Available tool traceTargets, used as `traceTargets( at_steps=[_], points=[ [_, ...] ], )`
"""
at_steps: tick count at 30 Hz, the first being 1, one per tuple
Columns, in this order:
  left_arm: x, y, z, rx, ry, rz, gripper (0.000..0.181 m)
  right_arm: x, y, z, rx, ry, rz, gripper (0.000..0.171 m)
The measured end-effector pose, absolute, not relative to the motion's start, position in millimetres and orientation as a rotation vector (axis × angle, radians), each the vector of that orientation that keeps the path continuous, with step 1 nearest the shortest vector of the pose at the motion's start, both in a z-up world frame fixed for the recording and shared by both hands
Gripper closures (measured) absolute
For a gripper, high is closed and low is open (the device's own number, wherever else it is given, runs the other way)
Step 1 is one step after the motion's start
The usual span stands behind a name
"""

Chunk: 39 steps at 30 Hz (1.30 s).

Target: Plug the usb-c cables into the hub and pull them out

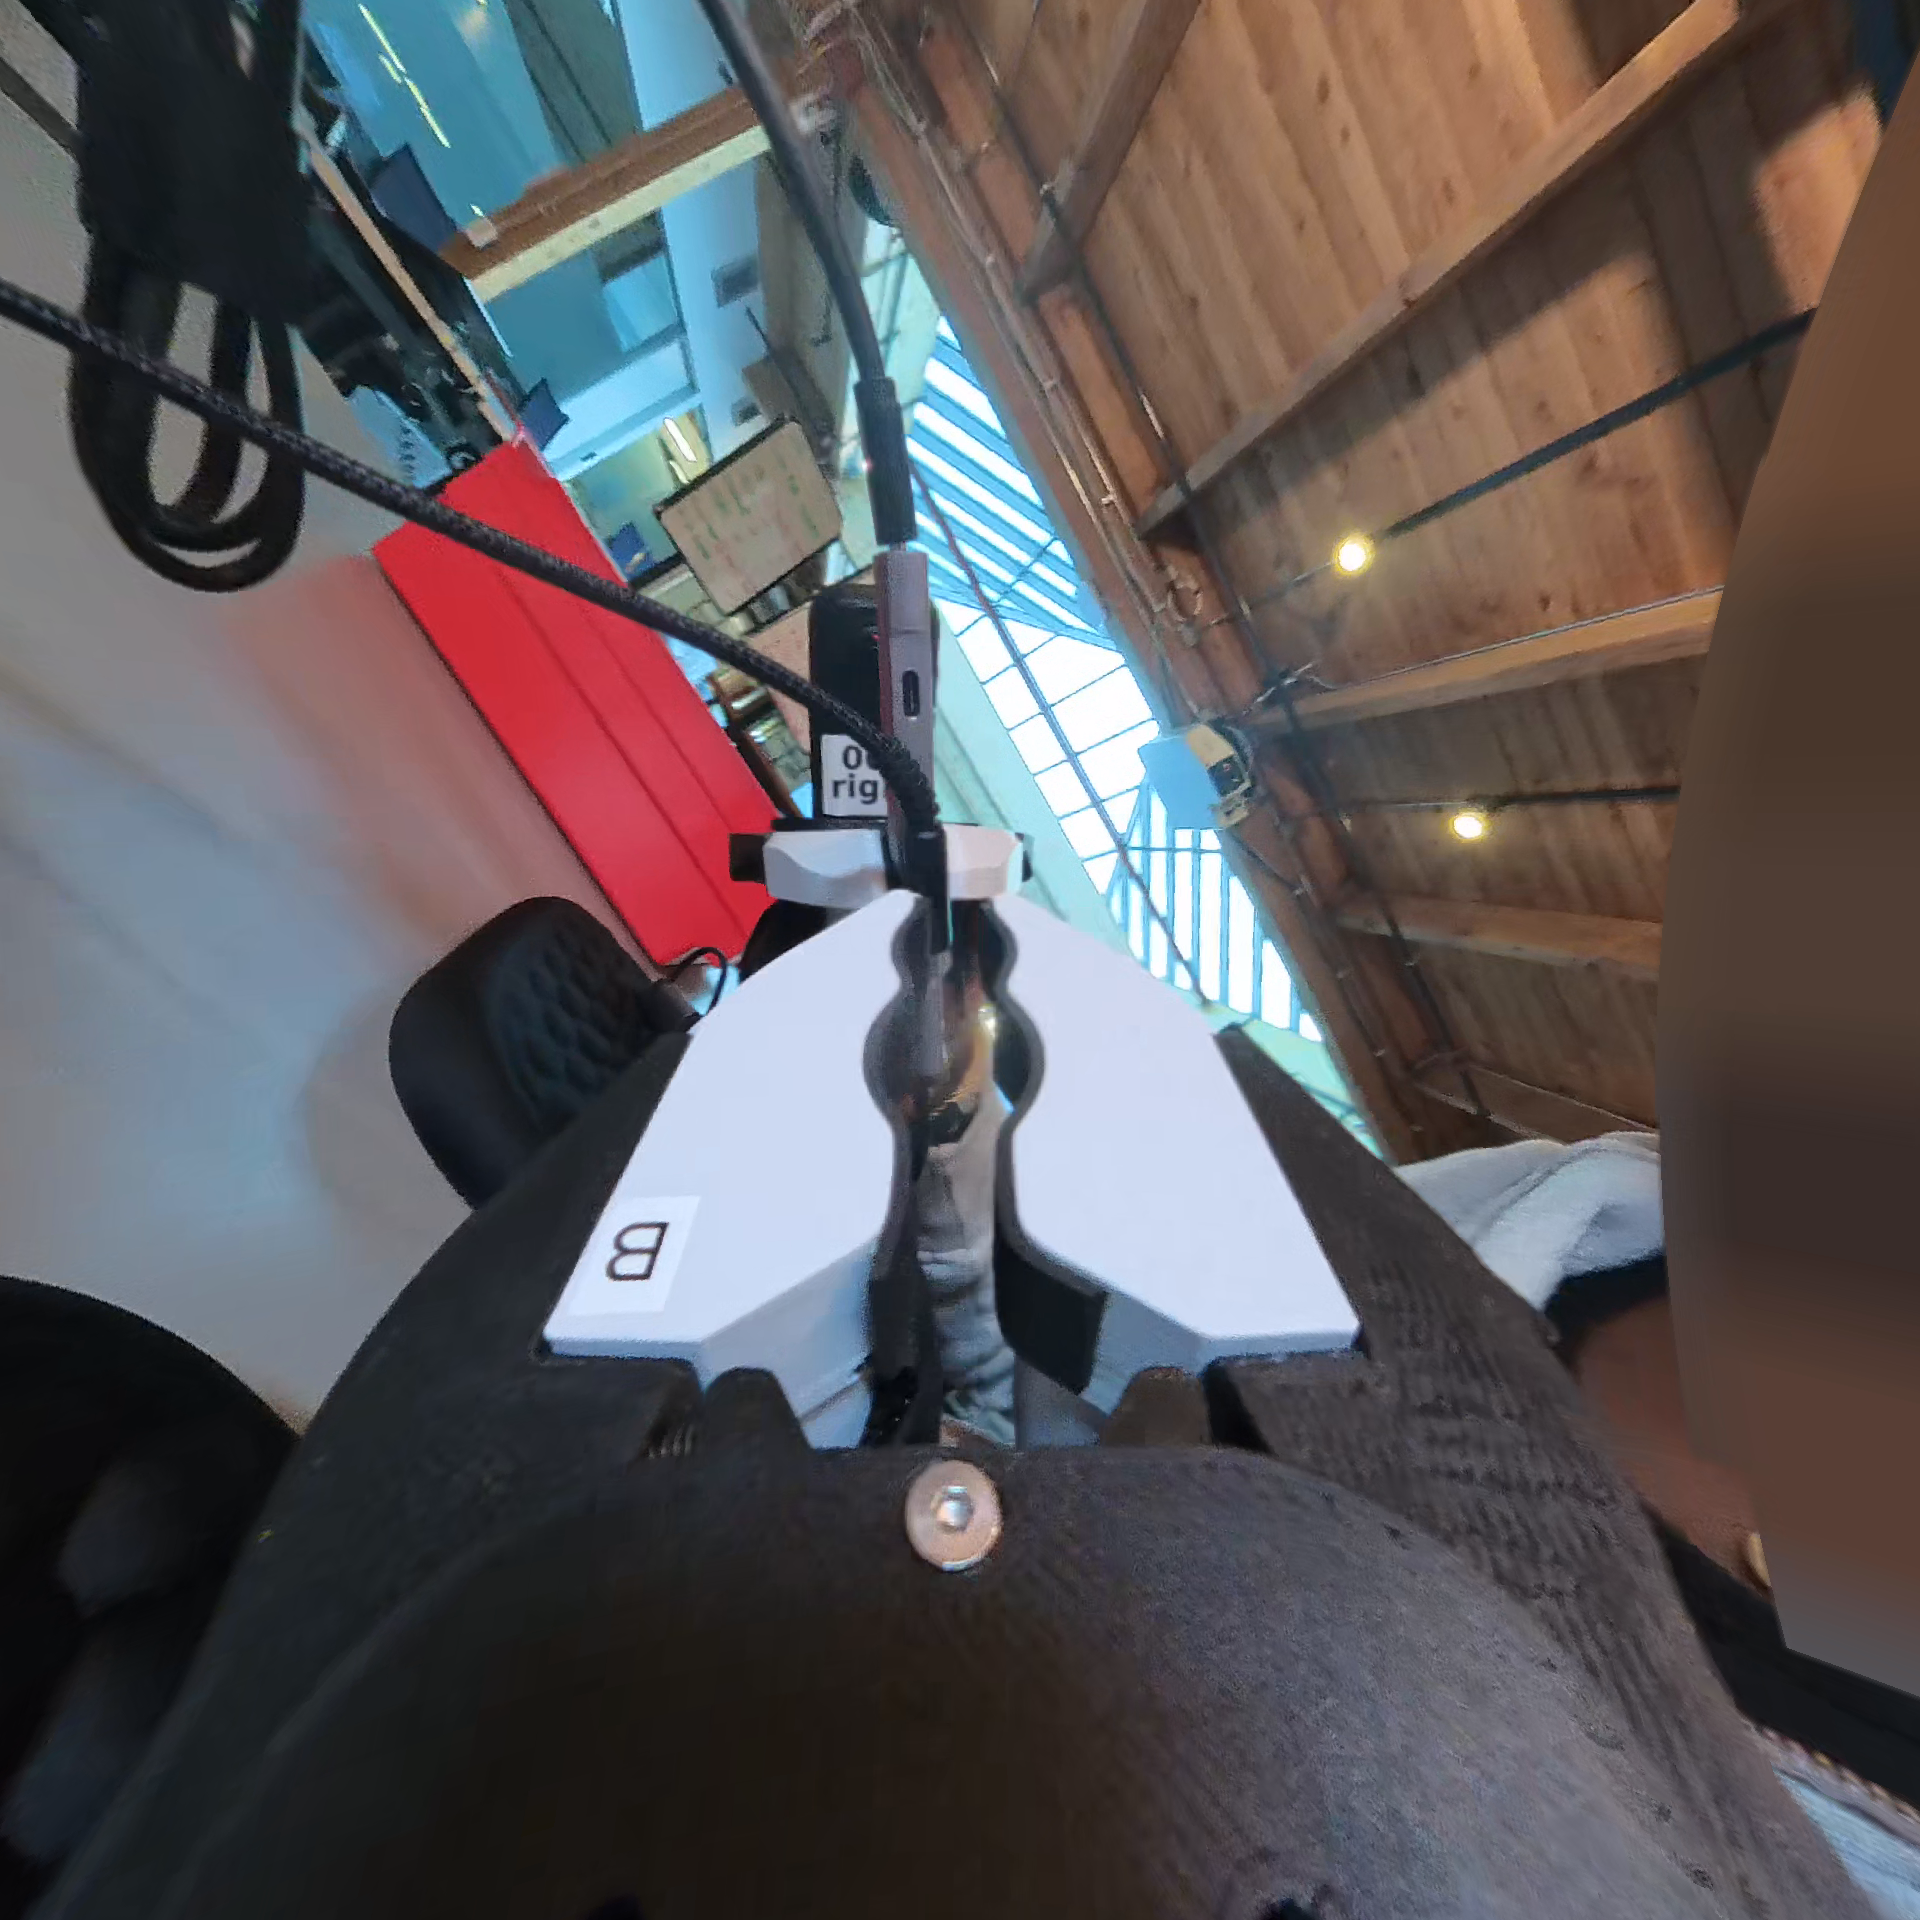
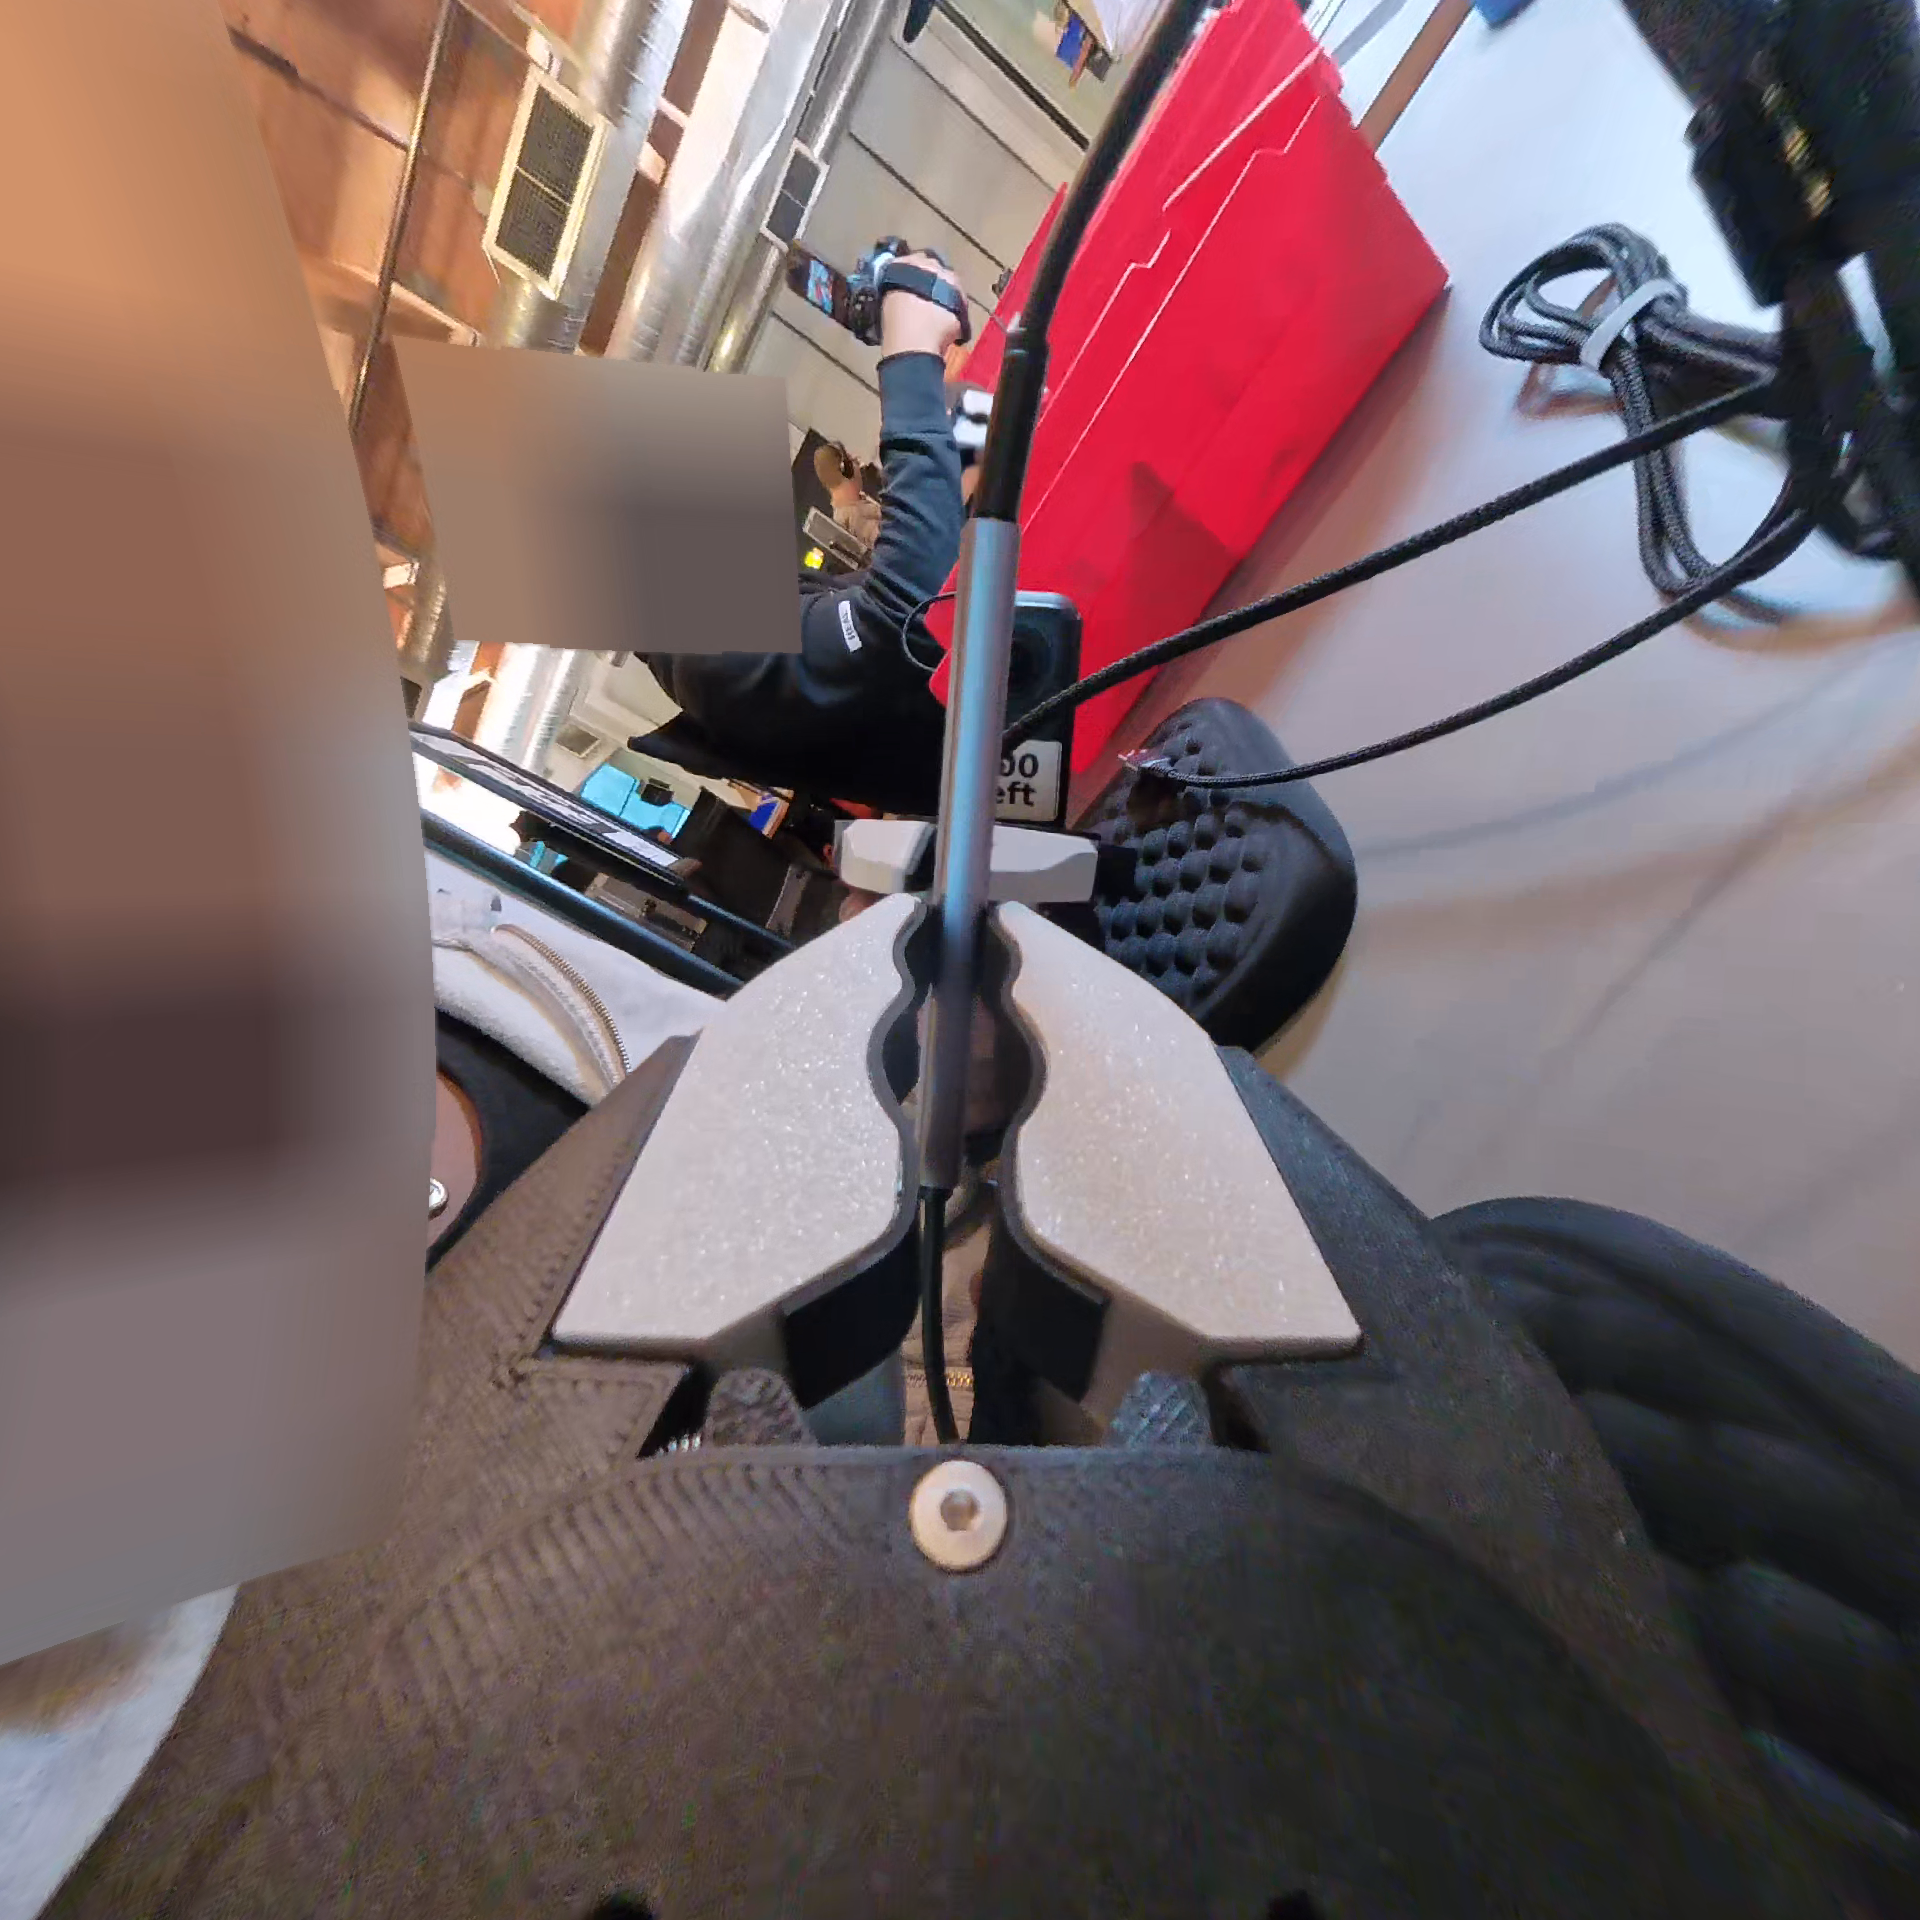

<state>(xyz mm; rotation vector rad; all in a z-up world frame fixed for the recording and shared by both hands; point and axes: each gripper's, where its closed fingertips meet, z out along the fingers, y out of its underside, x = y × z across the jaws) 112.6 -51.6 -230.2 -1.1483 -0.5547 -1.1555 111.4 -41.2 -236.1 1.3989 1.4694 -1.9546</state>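
Note:
Both grippers are held up in the air, facing each other. My right gripper (image 2: 961,914) is shut on the slim grey hub (image 2: 971,727), seen edge-on, with the hub's black cable (image 2: 1039,301) running off its far end. My left gripper (image 1: 940,914) is shut on the black plug of a braided usb-c cable (image 1: 416,499), right at the hub's edge (image 1: 902,644), where an empty port (image 1: 912,691) shows. Whether the plug is seated is hidden. The right gripper (image 1: 894,868) shows beyond. A second braided cable (image 2: 1455,717) hangs loose with its plug (image 2: 1143,766) free.
A red panel (image 2: 1226,343) and a coil of black cables (image 2: 1652,436) lie on the white table (image 2: 1558,935). A black mesh chair (image 2: 1226,883) stands close behind the grippers. A person holds up a camera (image 2: 894,291) farther back. Both grippers' tips are close together, under 4 cm apart. Left tips and right tips are each some 35 centimeters from the red panel (image 2: 1226,343).

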Motion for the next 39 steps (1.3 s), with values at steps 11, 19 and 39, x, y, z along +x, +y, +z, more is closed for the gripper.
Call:
traceTargets(
  at_steps=[11,19,39],
  points=[
    [117,-47,-241,-1.248,-0.546,-1.045,0.176,119,-44,-246,1.418,1.602,-1.874,0.163],
    [86,-69,-215,-0.915,-0.578,-1.164,0.168,108,-55,-224,1.410,1.767,-1.991,0.161],
    [64,-109,-199,-0.838,-0.443,-0.869,0.161,121,89,100,1.495,2.488,-2.448,0.162]
  ],
)
